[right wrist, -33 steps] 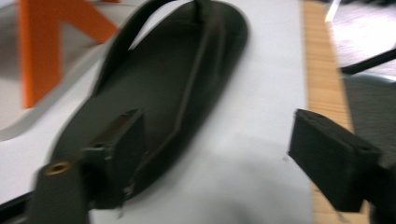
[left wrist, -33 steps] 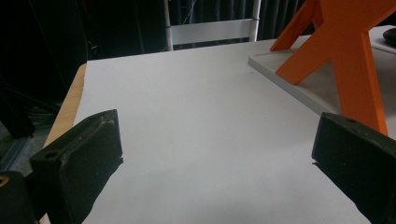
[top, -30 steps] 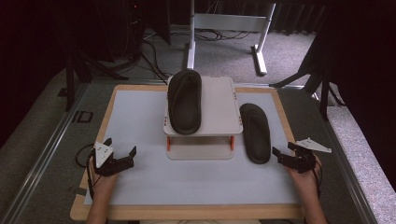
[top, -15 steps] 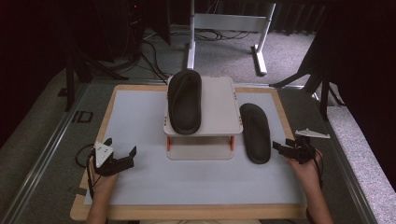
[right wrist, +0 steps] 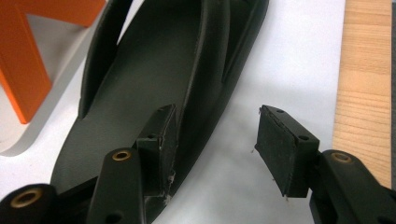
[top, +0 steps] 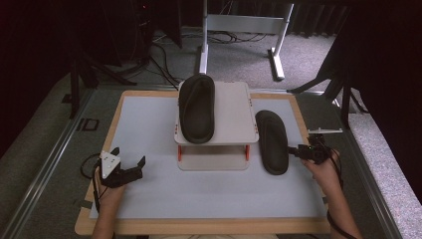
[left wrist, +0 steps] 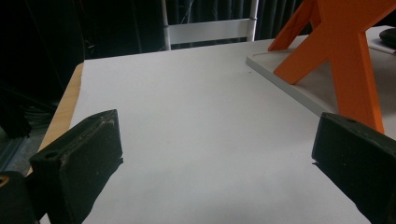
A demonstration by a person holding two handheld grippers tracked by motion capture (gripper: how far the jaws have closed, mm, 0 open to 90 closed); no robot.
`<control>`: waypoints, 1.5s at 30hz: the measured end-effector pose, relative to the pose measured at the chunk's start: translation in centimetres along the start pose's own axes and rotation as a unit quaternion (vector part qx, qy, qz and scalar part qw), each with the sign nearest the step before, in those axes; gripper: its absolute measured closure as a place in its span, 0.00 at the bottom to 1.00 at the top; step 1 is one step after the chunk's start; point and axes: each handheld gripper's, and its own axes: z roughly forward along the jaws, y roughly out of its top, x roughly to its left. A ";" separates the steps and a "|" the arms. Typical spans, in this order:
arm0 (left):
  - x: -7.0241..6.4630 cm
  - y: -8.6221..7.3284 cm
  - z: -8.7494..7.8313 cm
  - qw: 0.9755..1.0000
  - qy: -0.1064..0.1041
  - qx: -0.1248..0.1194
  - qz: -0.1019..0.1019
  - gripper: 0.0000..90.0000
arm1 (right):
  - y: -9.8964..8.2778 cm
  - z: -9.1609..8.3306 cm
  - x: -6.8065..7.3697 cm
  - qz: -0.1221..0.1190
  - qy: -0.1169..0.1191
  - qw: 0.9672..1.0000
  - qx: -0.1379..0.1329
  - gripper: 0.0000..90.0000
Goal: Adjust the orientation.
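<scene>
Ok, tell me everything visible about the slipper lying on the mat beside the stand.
The dark slipper is black, rubbery-looking, with a smooth footbed and a wide strap across its far half. It lies flat, sole down, lengthwise on the white mat, just right of the small white stand with orange legs. The right gripper is at its near outer edge: one jaw rests over the footbed rim, the other stands clear on the mat side, so the rim sits between jaws that have just been closing but do not yet clamp it.

Dim room, dark surround; table evenly lit, soft shadows; close views slightly soft.
</scene>
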 end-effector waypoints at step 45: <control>-0.1 0.0 0.0 1.000 -0.002 0.002 0.007 0.02 | 10.4 6.3 0.2 -0.003 -0.023 0.982 0.188 0.72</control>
